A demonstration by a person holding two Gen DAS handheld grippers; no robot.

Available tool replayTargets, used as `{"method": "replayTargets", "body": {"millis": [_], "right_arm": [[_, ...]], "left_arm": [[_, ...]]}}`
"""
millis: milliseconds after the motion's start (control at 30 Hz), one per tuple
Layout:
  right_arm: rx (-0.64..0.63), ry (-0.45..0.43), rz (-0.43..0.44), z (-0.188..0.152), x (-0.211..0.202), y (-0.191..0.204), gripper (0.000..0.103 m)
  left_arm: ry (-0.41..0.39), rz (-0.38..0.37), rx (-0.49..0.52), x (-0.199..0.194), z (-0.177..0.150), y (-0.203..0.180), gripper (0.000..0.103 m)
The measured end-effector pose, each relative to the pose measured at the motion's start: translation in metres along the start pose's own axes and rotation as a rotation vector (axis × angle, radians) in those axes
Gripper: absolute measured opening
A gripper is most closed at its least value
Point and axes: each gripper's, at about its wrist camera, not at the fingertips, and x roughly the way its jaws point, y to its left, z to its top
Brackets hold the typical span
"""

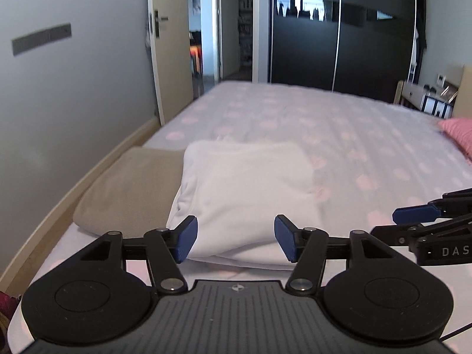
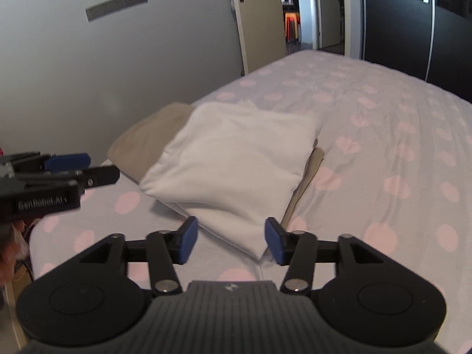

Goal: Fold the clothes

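Both of your tools had their jaws apart with nothing between them: your left gripper (image 1: pixel 236 237) hung above the near edge of the folded white garment (image 1: pixel 244 194), and your right gripper (image 2: pixel 231 240) stood over its near right corner. That garment lay on a folded beige cloth (image 1: pixel 129 188) at the near left of the pink-dotted bed (image 1: pixel 339 135).

A bed (image 1: pixel 339 135) with a pale sheet dotted pink fills the room. A grey wall (image 1: pixel 73 88) stands beside it, an open door (image 1: pixel 169 44) and a black wardrobe (image 1: pixel 339 35) beyond. A pink pillow (image 1: pixel 458 132) lies at the far right.
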Motion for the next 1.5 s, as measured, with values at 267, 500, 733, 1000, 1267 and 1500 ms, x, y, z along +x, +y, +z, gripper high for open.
{"method": "replayTargets", "body": {"millis": [267,500,733,1000,1267,1500], "right_arm": [[0.046,-0.060,-0.037,-0.022,-0.100,0.011,0.071],[0.062,-0.105,-0.074,-0.051,-0.173,0.019,0.076],[0.076,-0.142,-0.093,-0.091,-0.214,0.022,0.078],[0.145,-0.170,-0.082,-0.135,-0.231,0.026,0.078],[0.121,-0.192,-0.119,-0.168,-0.238,0.043,0.079],[0.134,-0.188,-0.116,-0.180,-0.235,0.046,0.079]], "left_arm": [[-0.018,0.037,-0.039,-0.073,-0.012,-0.037,0.073],[-0.016,0.073,-0.025,-0.123,-0.027,-0.071,0.074],[-0.022,0.036,-0.056,-0.150,-0.046,-0.094,0.074],[-0.027,0.048,-0.090,-0.166,-0.081,-0.105,0.075],[0.003,0.045,-0.108,-0.171,-0.106,-0.109,0.075],[0.004,0.038,-0.093,-0.176,-0.113,-0.113,0.075]]}}
